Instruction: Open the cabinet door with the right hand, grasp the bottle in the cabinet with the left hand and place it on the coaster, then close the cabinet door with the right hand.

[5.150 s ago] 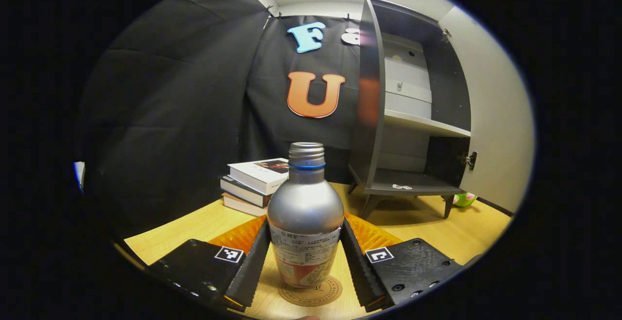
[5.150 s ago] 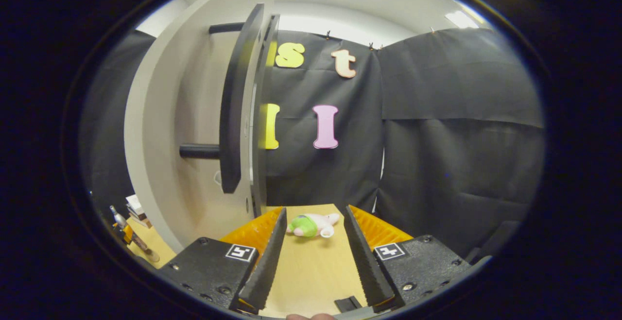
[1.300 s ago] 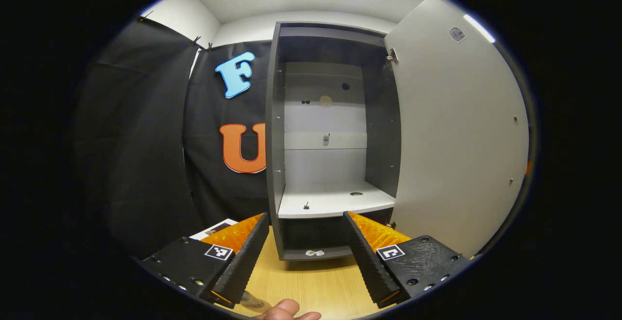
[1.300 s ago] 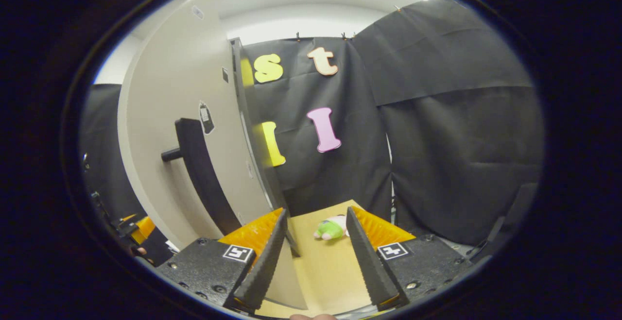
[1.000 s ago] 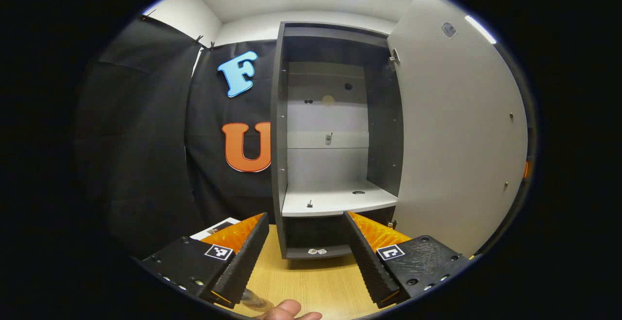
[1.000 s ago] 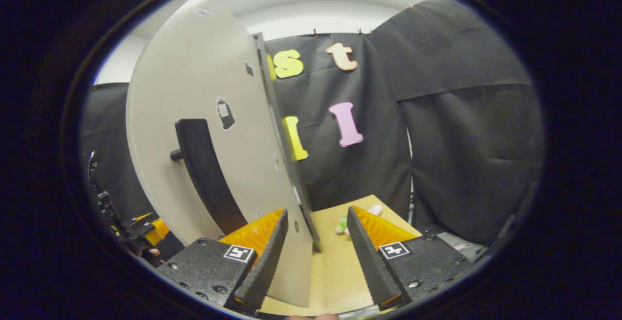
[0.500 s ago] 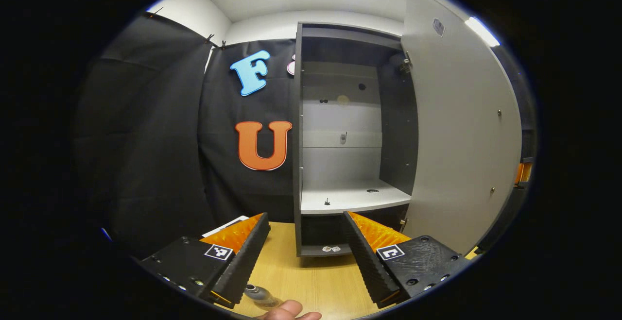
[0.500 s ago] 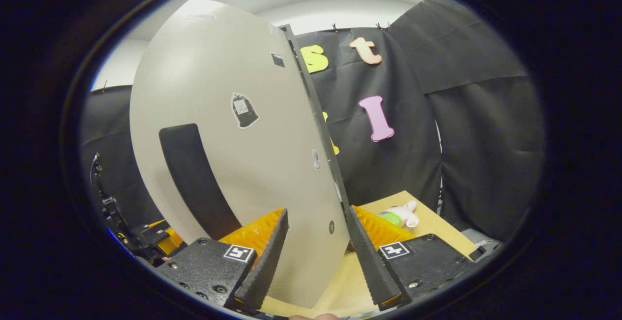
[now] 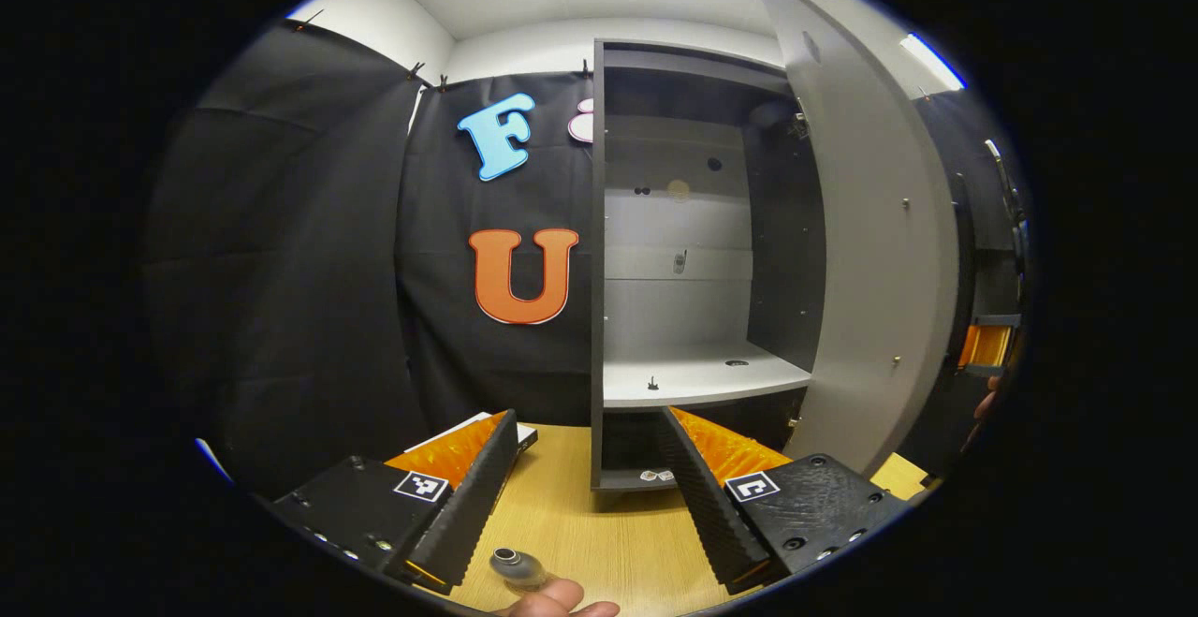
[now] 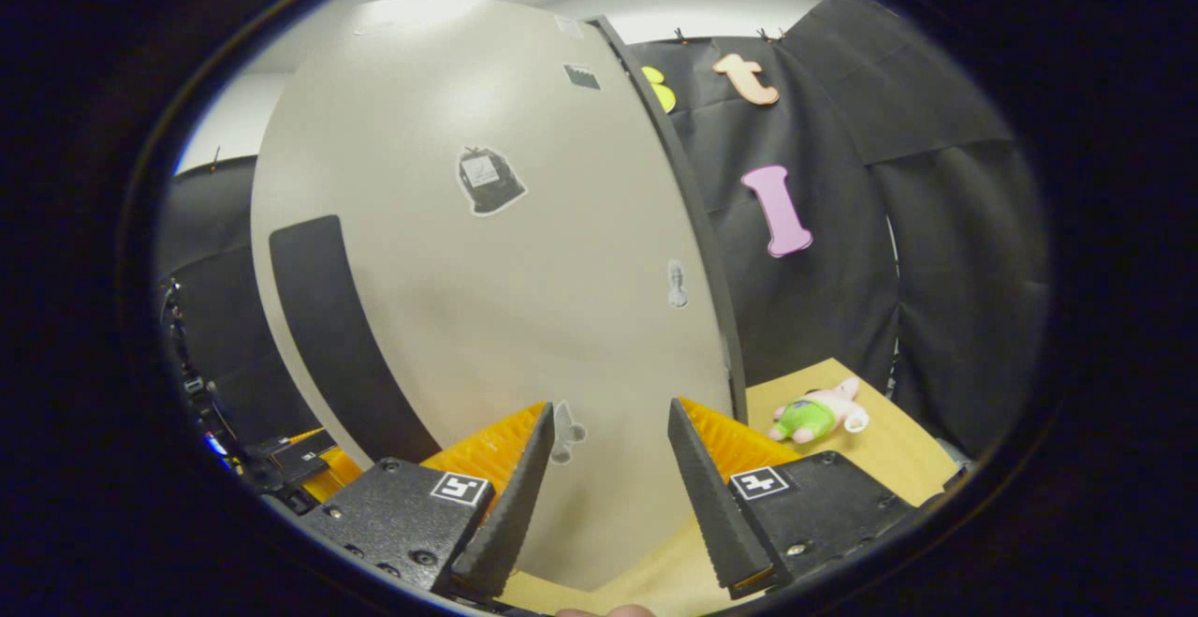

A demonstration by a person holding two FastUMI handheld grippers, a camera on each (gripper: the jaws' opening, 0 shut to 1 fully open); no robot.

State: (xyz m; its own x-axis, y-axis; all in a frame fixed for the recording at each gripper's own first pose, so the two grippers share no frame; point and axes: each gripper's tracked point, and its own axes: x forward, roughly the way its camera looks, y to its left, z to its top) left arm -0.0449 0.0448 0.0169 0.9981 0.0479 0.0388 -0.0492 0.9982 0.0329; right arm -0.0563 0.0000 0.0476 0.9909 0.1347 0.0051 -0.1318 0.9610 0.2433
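Our right gripper (image 10: pixel 608 495) faces the pale outer face of the cabinet door (image 10: pixel 487 252), its fingers spread apart with nothing between them. We cannot tell whether a fingertip touches the panel; the door's lower part fills the gap between the fingers, so it looks very near. We judge this as the closing step: the flat of the door is the natural place to push, well out from the hinge, which would explain why we are beside the dark handle (image 10: pixel 328 336) and not on it. To the right, on the wooden table (image 10: pixel 842 448), lies a small green and pink soft toy (image 10: pixel 812 414), well apart from the door.

Our left gripper (image 9: pixel 580 495) is likewise apart and holds nothing. It hangs back over the table, looking into the cabinet (image 9: pixel 697 261), whose shelves appear bare, while the door stands partly ajar on the right of that opening. At the near edge of the left gripper view, just beside the left finger, we see the bottle (image 9: pixel 513 568) from above (little more than its cap and shoulder), so we cannot see the coaster under it. With the bottle out and released, the placing looks done, and keeping the left gripper low and back leaves the door's arc free.
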